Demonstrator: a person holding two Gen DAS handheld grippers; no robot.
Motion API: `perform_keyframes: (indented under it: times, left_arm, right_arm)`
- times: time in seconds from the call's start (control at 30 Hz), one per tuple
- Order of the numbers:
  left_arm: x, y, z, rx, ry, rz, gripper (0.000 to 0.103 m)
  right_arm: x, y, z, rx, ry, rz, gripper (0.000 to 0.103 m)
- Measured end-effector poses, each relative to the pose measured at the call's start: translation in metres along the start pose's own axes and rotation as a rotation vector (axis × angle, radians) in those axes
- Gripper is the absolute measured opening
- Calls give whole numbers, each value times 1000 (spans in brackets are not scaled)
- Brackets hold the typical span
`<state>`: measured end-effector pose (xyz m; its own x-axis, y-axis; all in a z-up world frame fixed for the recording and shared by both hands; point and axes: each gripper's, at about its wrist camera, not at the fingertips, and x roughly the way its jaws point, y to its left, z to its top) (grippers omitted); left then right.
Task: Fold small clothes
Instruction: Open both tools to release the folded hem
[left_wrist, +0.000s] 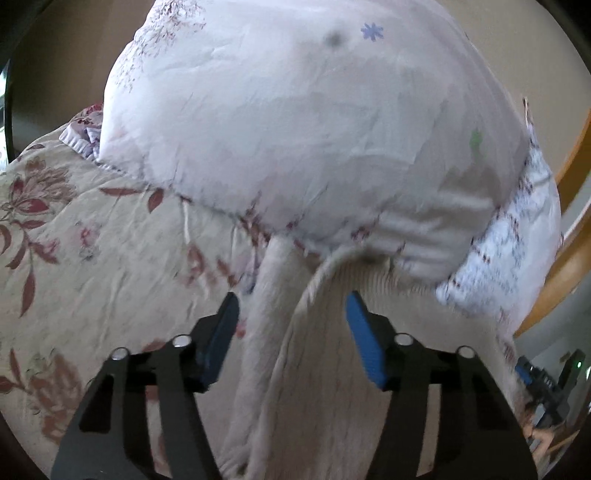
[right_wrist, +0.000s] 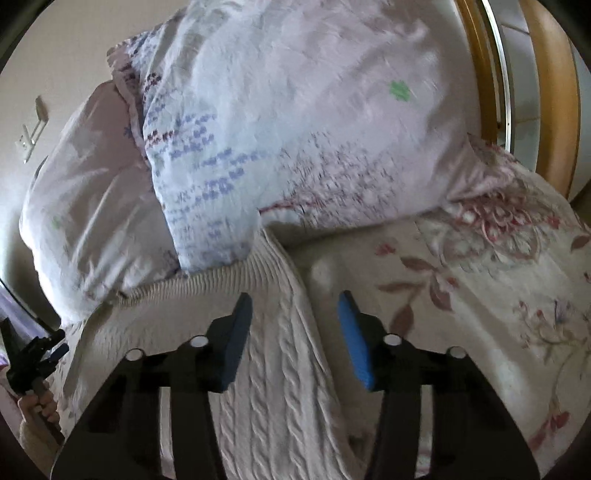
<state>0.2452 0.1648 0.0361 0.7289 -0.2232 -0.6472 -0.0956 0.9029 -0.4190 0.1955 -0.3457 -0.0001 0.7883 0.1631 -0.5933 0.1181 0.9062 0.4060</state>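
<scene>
A cream cable-knit sweater (left_wrist: 325, 369) lies on a floral bedspread (left_wrist: 92, 258), its ribbed hem against the pillows. My left gripper (left_wrist: 291, 295) hangs open just over the sweater, near a long fold of it; the blue pads (left_wrist: 364, 339) stand apart and press on nothing. In the right wrist view the sweater (right_wrist: 273, 387) runs under my right gripper (right_wrist: 295, 295), which is open above the garment's right edge. The left gripper (right_wrist: 55, 349) also shows small at the lower left there, held by a hand (right_wrist: 38, 406).
Big pale pillows (left_wrist: 295, 129) with small flower prints are stacked right behind the sweater, and a blue-patterned one (right_wrist: 207, 177) overlaps its hem. A wooden bed frame (right_wrist: 550, 110) curves along the right. The bedspread (right_wrist: 480, 314) stretches out to the sides.
</scene>
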Motion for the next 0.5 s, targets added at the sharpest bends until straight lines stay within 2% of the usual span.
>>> perform_keyframes:
  times: [0.13, 0.33, 0.47, 0.5]
  left_arm:
    - [-2, 4, -17, 49, 48, 7, 41]
    - [1, -2, -33, 112, 71, 27, 33]
    - [4, -7, -39, 155, 75, 48, 32]
    - [4, -7, -40, 160, 76, 51, 31]
  right_arm:
    - [-2, -2, -16, -39, 37, -4, 41]
    - [5, 4, -29, -93, 74, -44, 39]
    - [10, 9, -37, -137, 110, -63, 32]
    - [10, 10, -38, -145, 109, -65, 26]
